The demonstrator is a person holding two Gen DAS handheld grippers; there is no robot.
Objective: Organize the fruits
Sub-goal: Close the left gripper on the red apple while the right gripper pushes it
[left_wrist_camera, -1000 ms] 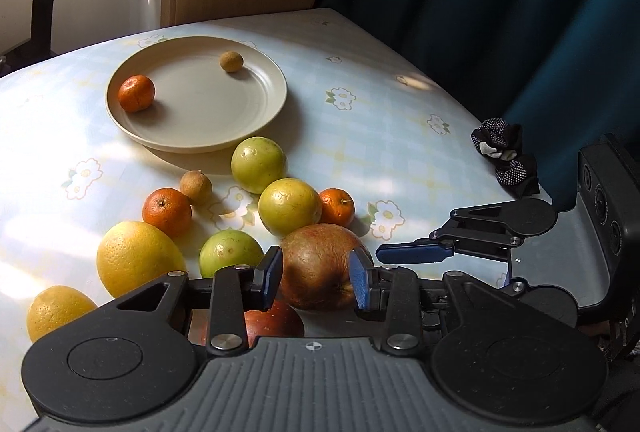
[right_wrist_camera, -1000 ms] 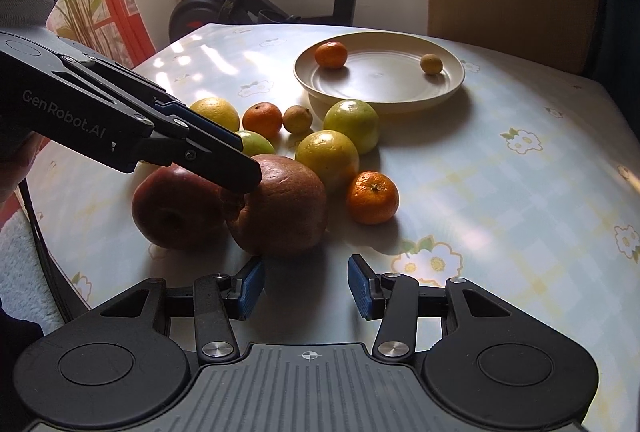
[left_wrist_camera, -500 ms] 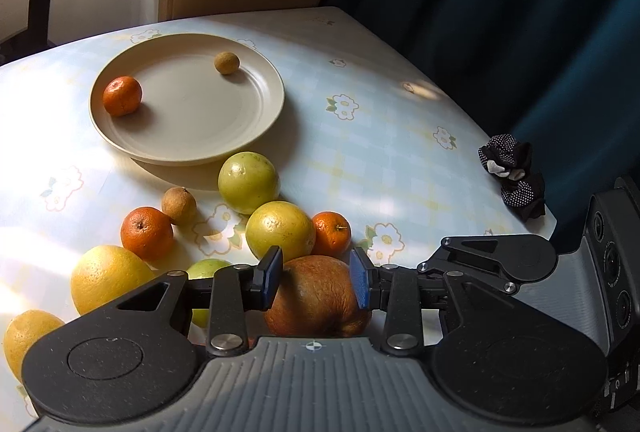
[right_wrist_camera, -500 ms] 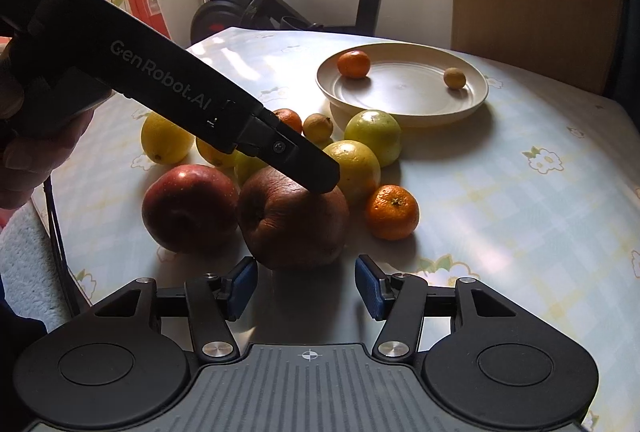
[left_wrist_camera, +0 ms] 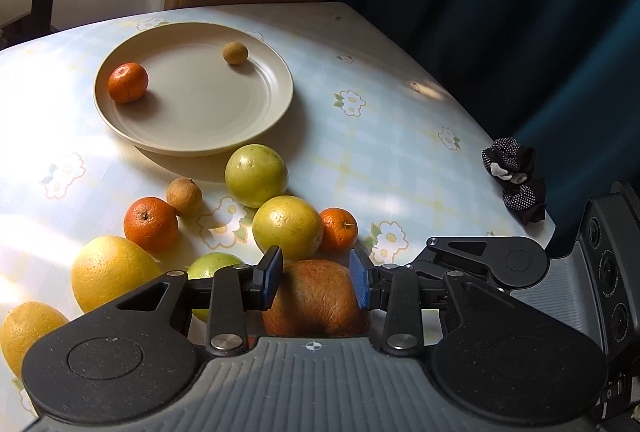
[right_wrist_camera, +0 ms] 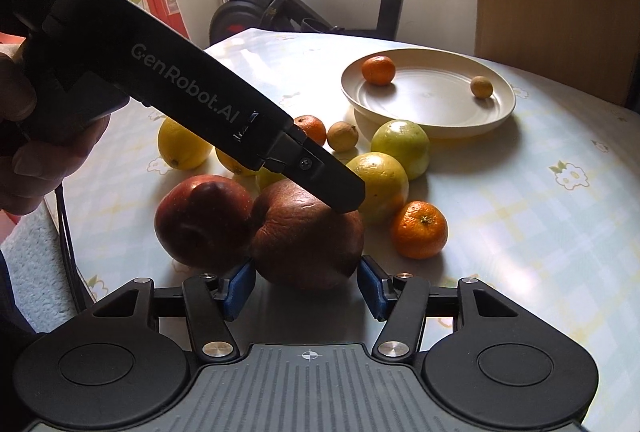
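Both grippers straddle the wrinkled brown fruit (left_wrist_camera: pixel 316 300) at lower centre: left gripper (left_wrist_camera: pixel 314 282) and right gripper (right_wrist_camera: pixel 306 286) (jaws apart, unclamped).

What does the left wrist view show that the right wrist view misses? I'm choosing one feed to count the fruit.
Only the left wrist view shows the dotted black cloth at the table edge and the dark curtain. Only the right wrist view shows a red apple whole, beside the wrinkled brown fruit, plus the exercise bike and the person's hand. Both show the plate holding a mandarin and a small brown fruit, and both grippers, left and right, open around the wrinkled fruit.
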